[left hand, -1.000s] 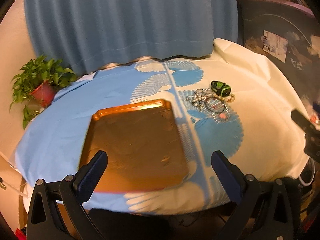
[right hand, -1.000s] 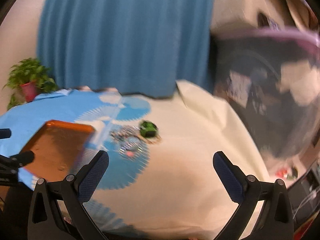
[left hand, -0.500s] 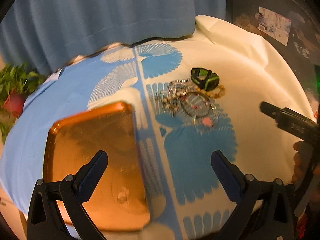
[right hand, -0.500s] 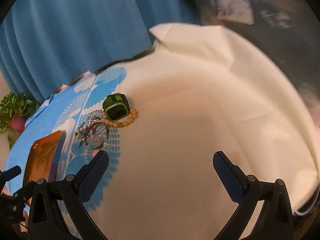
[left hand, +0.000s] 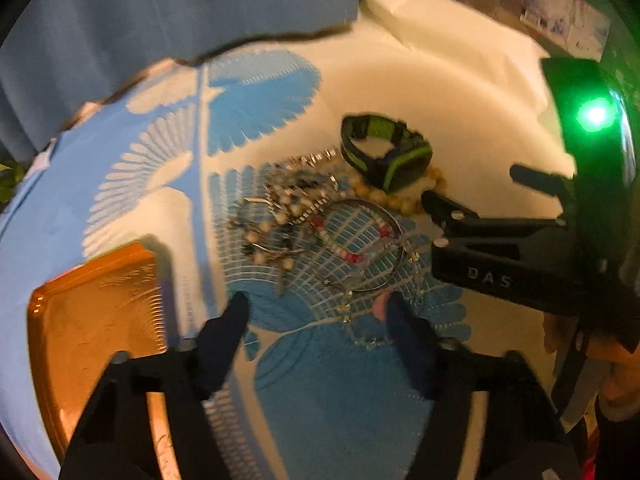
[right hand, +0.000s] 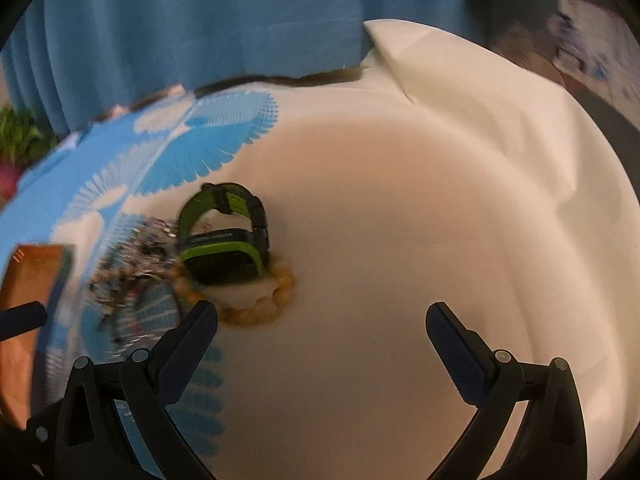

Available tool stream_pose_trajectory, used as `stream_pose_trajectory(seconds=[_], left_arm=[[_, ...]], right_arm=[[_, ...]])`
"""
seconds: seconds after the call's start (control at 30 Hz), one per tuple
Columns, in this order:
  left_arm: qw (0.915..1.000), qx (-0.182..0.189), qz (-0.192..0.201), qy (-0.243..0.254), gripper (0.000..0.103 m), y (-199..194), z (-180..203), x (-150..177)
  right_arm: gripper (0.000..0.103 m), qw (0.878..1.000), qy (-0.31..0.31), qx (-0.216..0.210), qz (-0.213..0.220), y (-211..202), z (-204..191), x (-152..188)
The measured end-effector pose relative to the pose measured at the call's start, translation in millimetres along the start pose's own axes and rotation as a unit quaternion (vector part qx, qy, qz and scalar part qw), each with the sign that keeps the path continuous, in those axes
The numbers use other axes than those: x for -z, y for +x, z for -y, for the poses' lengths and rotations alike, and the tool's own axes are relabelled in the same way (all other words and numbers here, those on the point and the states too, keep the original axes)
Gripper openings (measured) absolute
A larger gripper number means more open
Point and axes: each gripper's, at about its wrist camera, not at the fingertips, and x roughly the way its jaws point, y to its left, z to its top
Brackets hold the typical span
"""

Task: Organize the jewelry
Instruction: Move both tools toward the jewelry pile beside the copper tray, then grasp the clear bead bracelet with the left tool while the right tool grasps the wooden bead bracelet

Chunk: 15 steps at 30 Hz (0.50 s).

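- A blue curtain (left hand: 160, 12) hangs behind the table, which wears a cream cloth (right hand: 400, 240) printed with blue fans.
- At the left lies an orange tray (left hand: 92, 328).
- The left tool (left hand: 316, 312) is closing its jaws over the near edge of a tangled heap of beaded jewelry (left hand: 304, 220); nothing is pinched.
- A thin metal bangle (left hand: 396, 256) lies on the heap.
- A black-and-green watch (right hand: 224, 236) sits over a tan bead bracelet (right hand: 256, 308).
- The right tool (right hand: 322, 320) is spread wide, empty, just beside the bracelet.
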Motion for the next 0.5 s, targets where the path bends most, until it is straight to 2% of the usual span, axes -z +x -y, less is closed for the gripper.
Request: stream_pose_trajectory(seconds=[0.1, 0.17, 0.23, 0.27, 0.3, 0.33, 0.37, 0.43, 0.5], left_arm=[[0.9998, 0.010, -0.015, 0.005, 0.045, 11.0, -0.6, 0.2], [0.9997, 0.022, -0.010, 0.007, 0.036, 11.4, 1.0, 0.7], [0.9987, 0.048, -0.012, 0.009, 0.013, 12.0, 4.4, 0.4], [0.9980, 0.060, -0.016, 0.009, 0.007, 12.3, 6.0, 0.7], [0.9974, 0.070, -0.019, 0.009, 0.005, 12.2, 7.3, 2.0], [0.9969, 0.075, -0.021, 0.009, 0.005, 11.9, 7.4, 2.5], [0.9964, 0.081, -0.021, 0.009, 0.005, 11.0, 8.2, 4.2], [0.9952, 0.094, -0.025, 0.004, 0.005, 9.3, 7.6, 6.8], [0.9939, 0.107, -0.026, -0.009, 0.005, 3.9, 3.7, 9.6]], right_arm=[[0.103, 1.000, -0.012, 0.014, -0.002, 7.9, 2.2, -3.1], [0.103, 1.000, 0.004, -0.007, -0.004, 10.3, 10.3, -3.3], [0.102, 1.000, 0.015, -0.022, -0.006, 12.9, 14.7, -2.1], [0.101, 0.999, 0.016, -0.029, -0.005, 13.0, 15.0, -1.6], [0.092, 0.999, 0.014, -0.036, -0.003, 13.1, 13.5, -2.2], [0.074, 0.999, 0.007, -0.047, 0.003, 11.1, 11.3, -3.1], [0.064, 0.998, -0.008, -0.065, 0.008, 8.8, 6.6, -4.0], [0.024, 0.994, -0.025, -0.110, 0.010, 6.4, -2.0, -4.1], [0.013, 0.991, -0.027, -0.132, 0.004, 4.8, -6.7, -2.5]])
